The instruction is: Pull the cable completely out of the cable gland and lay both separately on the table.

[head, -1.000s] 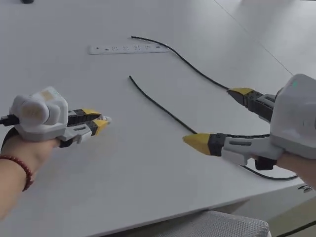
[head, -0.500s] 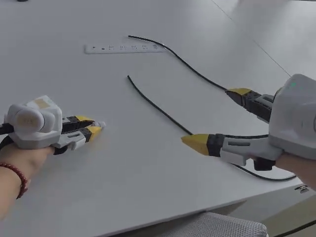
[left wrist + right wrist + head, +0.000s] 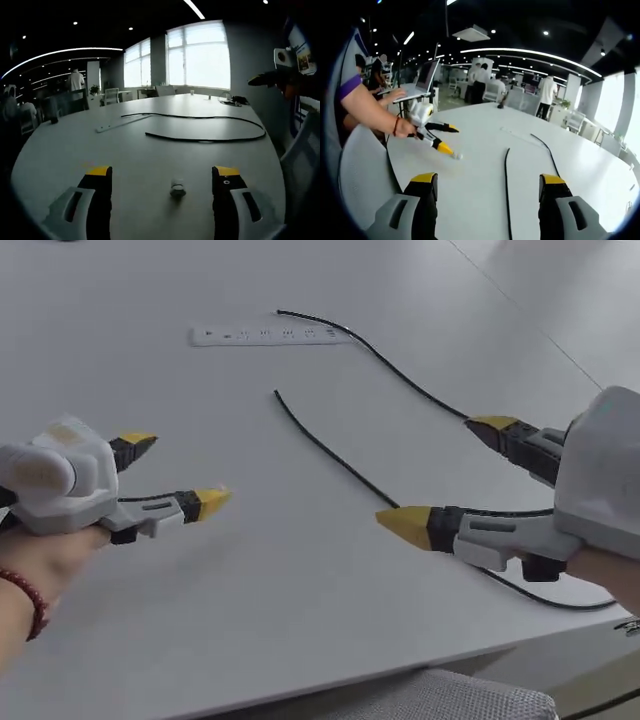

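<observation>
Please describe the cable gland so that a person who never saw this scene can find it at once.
Start at the big white table. On the bare top between the yellow-tipped jaws of the open left gripper lies the cable gland. Unlike the long black cable and the flat white power strip farther off, it is a tiny, pale, round piece.

A broad white tabletop (image 3: 300, 580) with a rounded end spans an open-plan office. Tall windows (image 3: 199, 56) on the far wall glow bright against the otherwise dim room. Long light strips (image 3: 530, 52) curve across the dark ceiling, with small round spotlights (image 3: 75, 23) set among them. White chairs (image 3: 111, 95) stand near the windows. A grey upholstered seat (image 3: 450, 698) sits at the tabletop's near edge. People (image 3: 479, 82) stand among distant desks.
</observation>
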`<state>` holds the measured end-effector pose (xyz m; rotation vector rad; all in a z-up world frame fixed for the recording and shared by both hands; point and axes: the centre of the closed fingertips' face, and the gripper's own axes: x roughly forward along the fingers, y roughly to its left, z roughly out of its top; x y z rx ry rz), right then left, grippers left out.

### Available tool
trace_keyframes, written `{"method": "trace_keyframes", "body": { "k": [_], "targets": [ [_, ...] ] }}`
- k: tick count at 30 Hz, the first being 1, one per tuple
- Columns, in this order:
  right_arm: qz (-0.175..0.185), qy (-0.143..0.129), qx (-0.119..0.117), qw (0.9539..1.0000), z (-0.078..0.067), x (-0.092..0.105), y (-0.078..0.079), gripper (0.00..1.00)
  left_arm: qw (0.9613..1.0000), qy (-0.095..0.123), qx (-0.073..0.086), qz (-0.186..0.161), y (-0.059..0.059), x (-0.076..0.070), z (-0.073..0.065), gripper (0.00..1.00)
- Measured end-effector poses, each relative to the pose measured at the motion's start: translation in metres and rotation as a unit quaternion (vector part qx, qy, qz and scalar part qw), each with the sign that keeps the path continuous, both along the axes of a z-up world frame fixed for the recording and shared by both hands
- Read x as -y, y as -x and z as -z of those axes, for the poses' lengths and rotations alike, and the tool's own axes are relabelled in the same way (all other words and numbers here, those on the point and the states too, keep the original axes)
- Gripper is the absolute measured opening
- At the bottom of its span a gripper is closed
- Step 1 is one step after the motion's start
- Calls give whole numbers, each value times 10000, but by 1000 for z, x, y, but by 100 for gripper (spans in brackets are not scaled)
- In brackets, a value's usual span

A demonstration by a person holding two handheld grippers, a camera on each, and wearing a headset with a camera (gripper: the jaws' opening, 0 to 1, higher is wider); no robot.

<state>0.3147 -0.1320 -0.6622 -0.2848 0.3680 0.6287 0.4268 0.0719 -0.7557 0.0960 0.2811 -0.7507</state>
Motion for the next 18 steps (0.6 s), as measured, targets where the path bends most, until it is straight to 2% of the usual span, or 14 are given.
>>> {"method": "trace_keyframes", "body": {
  "k": [1,2,4,8,9,14,15,16,17,18],
  "targets": [
    [5,11,17,10000,0,0,0,84,10000,-13,95,-20,1,-3,-4,89],
    [-8,15,25,10000,1,0,1,84,9996,91,248,-64,1,-4,-12,92],
    [-17,0,36,10000,1,-1,3,84,9994,263,191,-117,4,-7,-17,99],
    [-21,-43,59,10000,-1,-3,5,84,9993,298,198,-121,14,-11,-26,99],
    [-32,-58,60,10000,-1,-4,5,84,9992,304,246,-129,19,-13,-30,99],
    [-59,-114,110,9999,-4,-8,9,84,9994,255,235,-80,39,-17,-40,99],
    [-49,-127,120,9998,-4,-8,10,84,9991,301,278,-85,49,-22,-48,99],
    [-45,-163,152,9997,-5,-7,11,84,9993,298,213,-63,54,-24,-51,99],
    [-43,-192,145,9997,-5,-7,11,84,9992,306,245,-62,61,-28,-58,99],
    [-33,-230,140,9996,-4,-6,12,85,9991,313,282,-53,63,-29,-61,99]
  ]
}}
